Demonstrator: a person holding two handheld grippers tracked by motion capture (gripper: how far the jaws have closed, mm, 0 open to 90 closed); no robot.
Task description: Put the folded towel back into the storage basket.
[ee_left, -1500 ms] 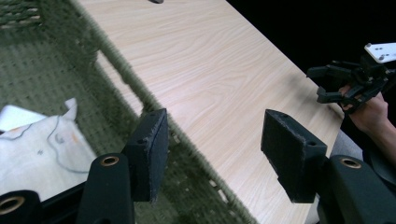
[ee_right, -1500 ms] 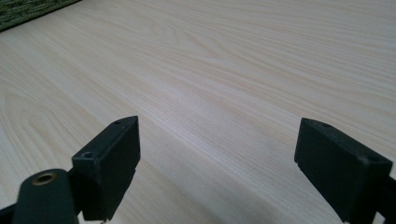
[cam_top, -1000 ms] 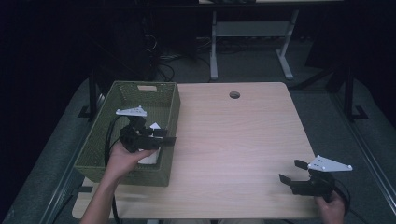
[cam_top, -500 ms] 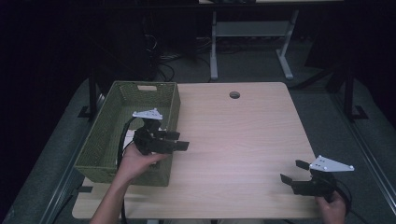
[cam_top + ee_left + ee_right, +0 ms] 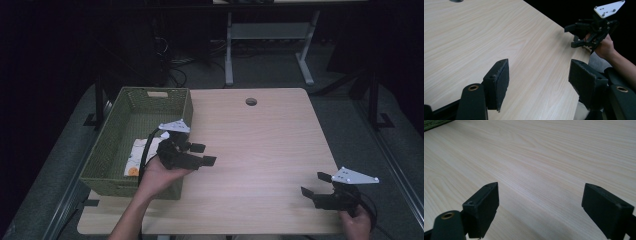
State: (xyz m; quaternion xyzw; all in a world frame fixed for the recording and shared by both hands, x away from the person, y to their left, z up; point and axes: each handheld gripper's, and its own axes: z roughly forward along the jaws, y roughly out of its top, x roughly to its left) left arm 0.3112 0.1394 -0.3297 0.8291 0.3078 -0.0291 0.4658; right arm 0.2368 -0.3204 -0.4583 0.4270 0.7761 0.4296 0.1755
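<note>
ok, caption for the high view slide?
Left hand-held gripper open beside the green basket, right hand-held gripper open near the table edge.

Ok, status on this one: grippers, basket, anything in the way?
Left gripper open, empty, over tabletop beside green basket. Right gripper open, empty. White packet lies in basket. Table bare between grippers.

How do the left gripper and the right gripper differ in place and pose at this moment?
The left gripper hangs beside the green basket, its jaws pointing out over the table's middle; the right gripper sits at the near right corner, jaws pointing left. The left is lifted in an upturned hand; the right is low by the tabletop. Both stand open with nothing between the jaws.
</note>
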